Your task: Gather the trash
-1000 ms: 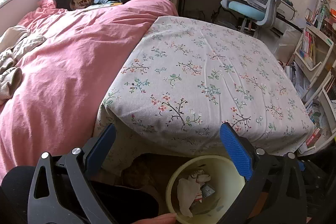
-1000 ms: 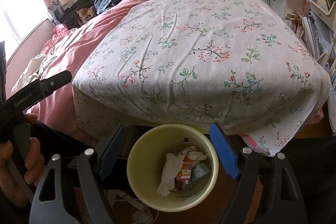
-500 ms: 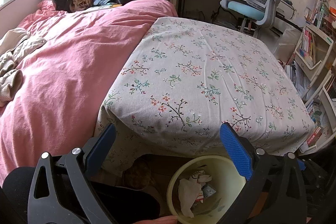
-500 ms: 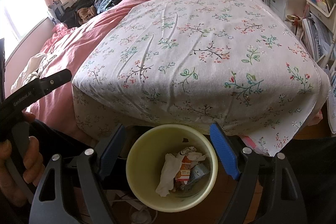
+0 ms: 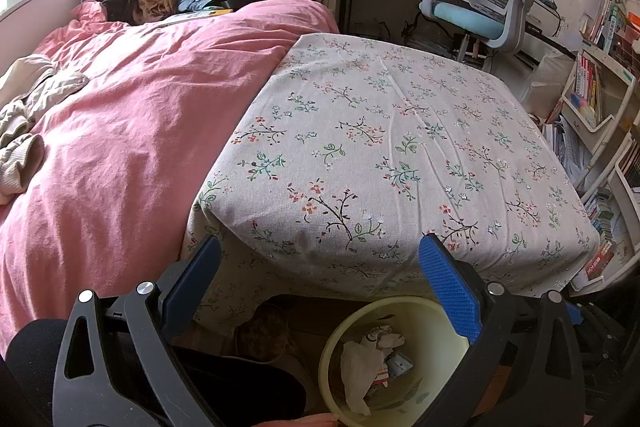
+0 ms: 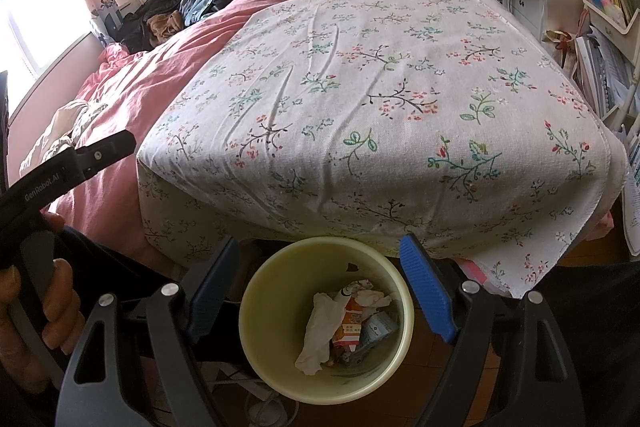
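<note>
Below the floral cloth's (image 6: 360, 99) overhanging edge, both tongs (image 6: 320, 291) (image 5: 320, 279) wide apart, empty, over the bin rim (image 6: 256, 279).

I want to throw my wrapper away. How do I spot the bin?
Find the table under the white flowered cloth beside the pink bed. On the wooden floor at its near edge stands a round pale yellow plastic bin, the only open container there, holding crumpled tissue and wrappers.

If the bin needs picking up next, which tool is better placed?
Right, probably. The right tool is open with the bin centred between its fingers; in the left view the bin sits off-centre.
</note>
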A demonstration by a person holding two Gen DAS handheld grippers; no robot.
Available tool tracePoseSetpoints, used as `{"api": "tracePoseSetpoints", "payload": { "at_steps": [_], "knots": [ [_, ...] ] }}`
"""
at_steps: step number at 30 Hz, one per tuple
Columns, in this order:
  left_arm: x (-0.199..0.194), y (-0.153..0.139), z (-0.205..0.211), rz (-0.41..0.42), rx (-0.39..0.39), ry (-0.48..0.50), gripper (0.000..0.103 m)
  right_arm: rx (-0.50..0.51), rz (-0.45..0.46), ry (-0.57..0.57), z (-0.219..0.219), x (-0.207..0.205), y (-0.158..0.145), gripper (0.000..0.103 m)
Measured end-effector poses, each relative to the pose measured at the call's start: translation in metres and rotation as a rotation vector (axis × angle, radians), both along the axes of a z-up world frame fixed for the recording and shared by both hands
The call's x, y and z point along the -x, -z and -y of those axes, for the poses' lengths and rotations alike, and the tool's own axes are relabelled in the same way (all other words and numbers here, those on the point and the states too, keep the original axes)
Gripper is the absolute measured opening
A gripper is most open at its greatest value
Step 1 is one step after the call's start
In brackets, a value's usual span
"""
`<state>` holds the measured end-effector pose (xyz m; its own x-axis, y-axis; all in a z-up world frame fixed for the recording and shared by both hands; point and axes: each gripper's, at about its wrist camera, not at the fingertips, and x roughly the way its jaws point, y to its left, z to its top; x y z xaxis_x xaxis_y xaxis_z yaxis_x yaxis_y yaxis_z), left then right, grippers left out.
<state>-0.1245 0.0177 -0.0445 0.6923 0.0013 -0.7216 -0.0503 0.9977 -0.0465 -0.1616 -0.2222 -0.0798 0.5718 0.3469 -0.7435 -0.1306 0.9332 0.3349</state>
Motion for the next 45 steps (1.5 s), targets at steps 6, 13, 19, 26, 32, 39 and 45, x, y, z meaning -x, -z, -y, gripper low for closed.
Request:
{"api": "tracePoseSetpoints", "payload": {
  "at_steps": [6, 13, 19, 26, 32, 39, 45],
  "knots": [
    [0.0001, 0.0001, 0.0001, 0.001, -0.001, -0.001, 0.096, 0.002, 0.001, 0.0, 0.0004, -0.0004, 0.0008, 0.079],
    [0.0001, -0.0008, 0.0, 0.002, -0.004, 0.0, 0.096, 0.005, 0.005, 0.001, 0.0002, -0.0002, 0.0019, 0.079],
    [-0.0003, -0.0023, -0.0009, 0.003, -0.003, 0.002, 0.096, 0.013, 0.012, 0.009, 0.0008, -0.0016, 0.0012, 0.079],
    [-0.001, -0.0039, 0.0003, 0.007, -0.027, 0.01, 0.096, 0.022, 0.027, 0.014, 0.0009, -0.0017, -0.0014, 0.079],
    [-0.0022, -0.0021, 0.0028, 0.008, -0.04, 0.015, 0.096, 0.023, 0.032, 0.017, 0.0, -0.0021, -0.0022, 0.079],
    [-0.0017, -0.0023, 0.0036, 0.013, -0.045, 0.014, 0.096, 0.025, 0.033, 0.017, -0.0008, -0.0017, -0.0023, 0.079],
    [0.002, -0.0027, 0.0031, 0.06, 0.006, 0.055, 0.096, 0.026, 0.034, 0.019, -0.0009, -0.0015, -0.0025, 0.079]
  ]
}}
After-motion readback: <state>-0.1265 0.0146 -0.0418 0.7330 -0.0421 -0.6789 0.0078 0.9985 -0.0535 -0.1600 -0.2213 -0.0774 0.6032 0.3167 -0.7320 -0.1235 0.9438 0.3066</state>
